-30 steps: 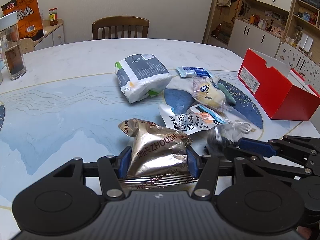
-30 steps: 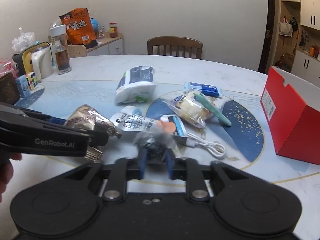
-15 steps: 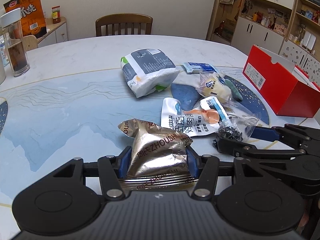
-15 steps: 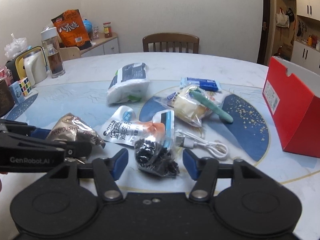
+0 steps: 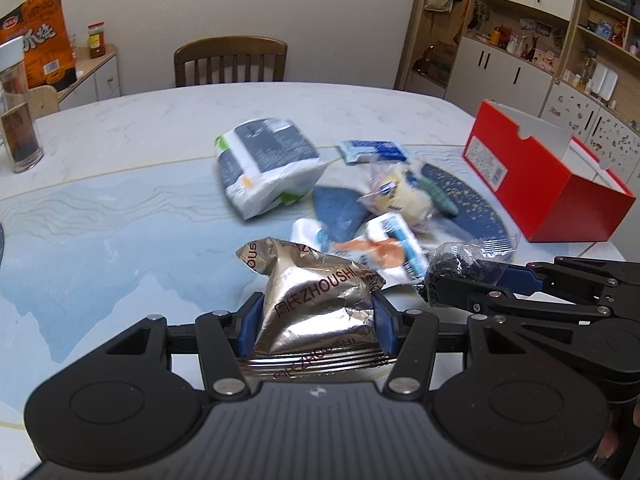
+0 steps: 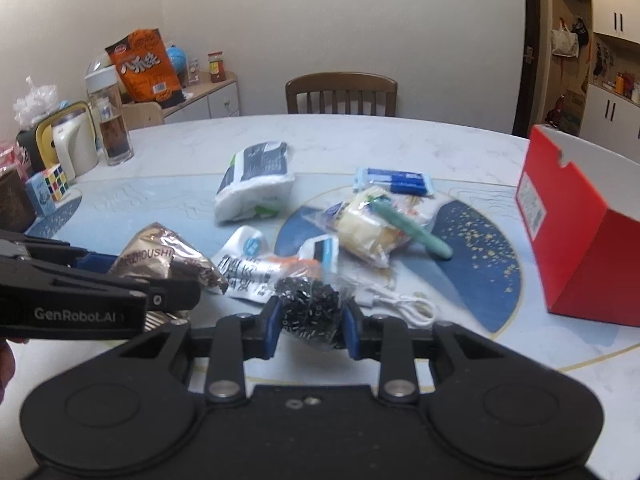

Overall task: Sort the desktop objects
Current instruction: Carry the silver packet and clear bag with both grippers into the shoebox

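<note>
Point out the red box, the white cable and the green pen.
red box (image 6: 576, 256), right wrist view, on its near red side wall.
white cable (image 6: 404, 306), right wrist view, on its coiled loop.
green pen (image 6: 412, 228), right wrist view, mid-barrel.

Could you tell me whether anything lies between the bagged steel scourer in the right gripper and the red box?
Yes: the white cable lies just right of the scourer bag, on which the right gripper is closing. Beyond it, bare table runs to the red box. Lifted, nothing visible blocks it.
</note>
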Motion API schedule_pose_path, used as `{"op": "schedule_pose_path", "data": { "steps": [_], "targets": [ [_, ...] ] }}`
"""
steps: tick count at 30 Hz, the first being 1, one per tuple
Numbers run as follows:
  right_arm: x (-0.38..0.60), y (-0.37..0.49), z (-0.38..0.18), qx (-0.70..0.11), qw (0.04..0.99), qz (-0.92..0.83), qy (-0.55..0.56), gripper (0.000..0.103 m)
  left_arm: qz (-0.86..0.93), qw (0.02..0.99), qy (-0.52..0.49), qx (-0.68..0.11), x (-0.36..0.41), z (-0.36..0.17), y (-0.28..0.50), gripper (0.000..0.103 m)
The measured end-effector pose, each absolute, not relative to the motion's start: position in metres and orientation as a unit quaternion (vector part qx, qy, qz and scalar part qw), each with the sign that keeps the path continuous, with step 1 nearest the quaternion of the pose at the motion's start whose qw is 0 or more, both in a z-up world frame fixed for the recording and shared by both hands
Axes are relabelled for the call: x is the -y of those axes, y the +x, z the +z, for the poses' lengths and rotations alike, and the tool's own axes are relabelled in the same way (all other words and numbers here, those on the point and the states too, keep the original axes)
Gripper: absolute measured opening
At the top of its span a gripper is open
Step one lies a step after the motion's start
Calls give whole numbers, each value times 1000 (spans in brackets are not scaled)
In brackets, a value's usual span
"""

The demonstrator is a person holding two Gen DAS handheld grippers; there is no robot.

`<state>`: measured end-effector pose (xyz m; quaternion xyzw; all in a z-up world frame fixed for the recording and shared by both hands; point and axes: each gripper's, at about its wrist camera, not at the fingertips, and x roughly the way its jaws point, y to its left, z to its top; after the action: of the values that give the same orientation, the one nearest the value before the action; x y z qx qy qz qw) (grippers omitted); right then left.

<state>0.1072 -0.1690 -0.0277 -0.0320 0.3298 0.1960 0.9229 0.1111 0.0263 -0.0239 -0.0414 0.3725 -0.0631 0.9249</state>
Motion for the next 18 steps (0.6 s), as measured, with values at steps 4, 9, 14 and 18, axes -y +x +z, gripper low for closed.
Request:
{"op": "schedule_pose_path", "data": {
  "steps": [4, 9, 14, 18],
  "targets": [
    [182, 107, -15, -328, 926, 185, -23, 30, -76, 927, -40, -364, -13, -12, 114, 54],
    [200, 105, 6, -316, 932, 174, -23, 30, -96, 930, -38, -352, 5, 7, 117, 54],
    [221, 103, 24, -308, 937, 165, -16, 30, -111, 932, -33, -343, 25, 24, 119, 54],
    [238, 104, 37, -301, 940, 158, -15, 30, -121, 933, -28, -337, 41, 36, 122, 54]
  ]
}}
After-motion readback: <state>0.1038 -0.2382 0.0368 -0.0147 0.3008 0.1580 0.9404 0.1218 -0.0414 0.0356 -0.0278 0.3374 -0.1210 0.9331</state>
